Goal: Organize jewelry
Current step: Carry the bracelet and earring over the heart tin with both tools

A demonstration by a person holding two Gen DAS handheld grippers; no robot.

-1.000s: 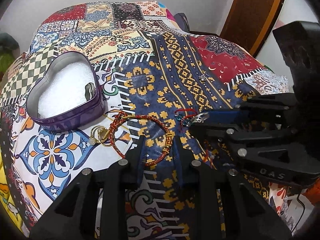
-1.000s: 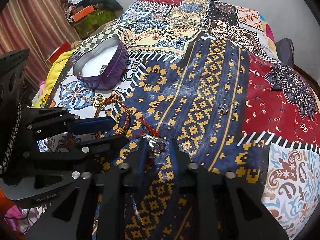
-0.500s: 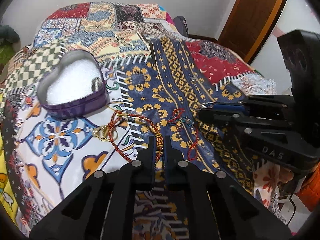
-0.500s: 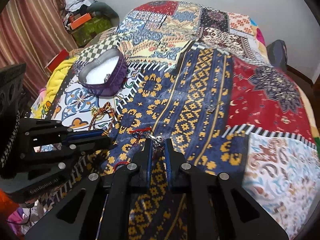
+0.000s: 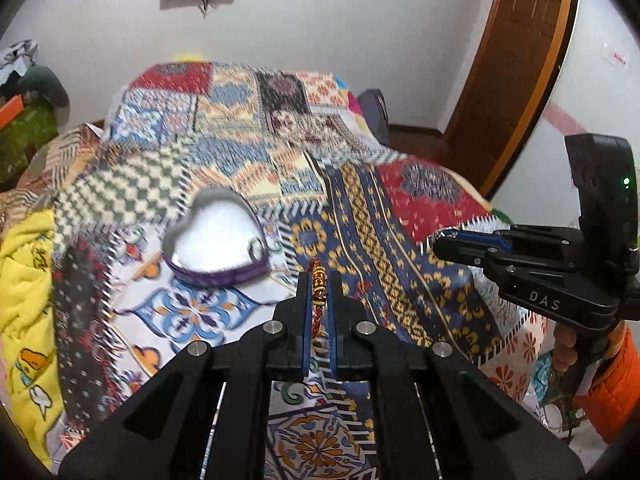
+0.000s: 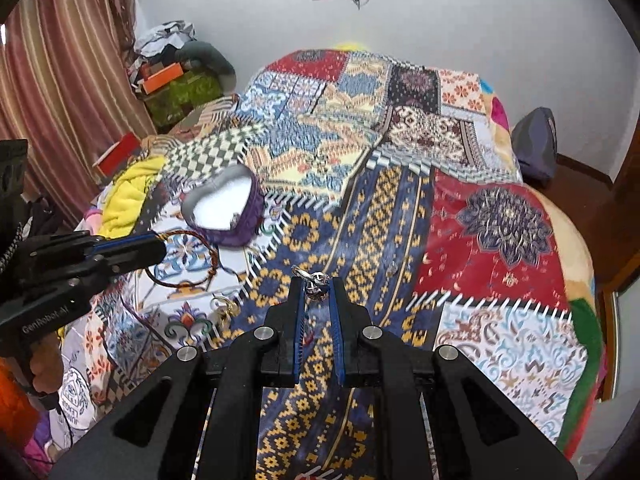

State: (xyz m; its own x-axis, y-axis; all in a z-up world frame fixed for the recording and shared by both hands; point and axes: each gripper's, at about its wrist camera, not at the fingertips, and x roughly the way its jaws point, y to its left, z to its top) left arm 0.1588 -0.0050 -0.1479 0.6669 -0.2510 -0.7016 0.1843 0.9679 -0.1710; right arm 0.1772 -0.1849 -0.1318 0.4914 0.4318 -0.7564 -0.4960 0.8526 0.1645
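Above the patterned bedspread (image 6: 500, 216), both grippers are lifted. My left gripper (image 5: 319, 280) is clenched on the red braided bracelet (image 5: 319, 286); its loop hangs free below. My right gripper (image 6: 316, 284) pinches a small silver charm (image 6: 318, 280) at the very tips. Heart-shaped box (image 5: 216, 236) sits open, far left. Risk: the shallow tip hold slips, dropping the charm into busy fabric; the dangling loop could snag.

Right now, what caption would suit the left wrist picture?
Left tongs lift a braided red bracelet above the patchwork bedspread, heading toward the heart-shaped tin.
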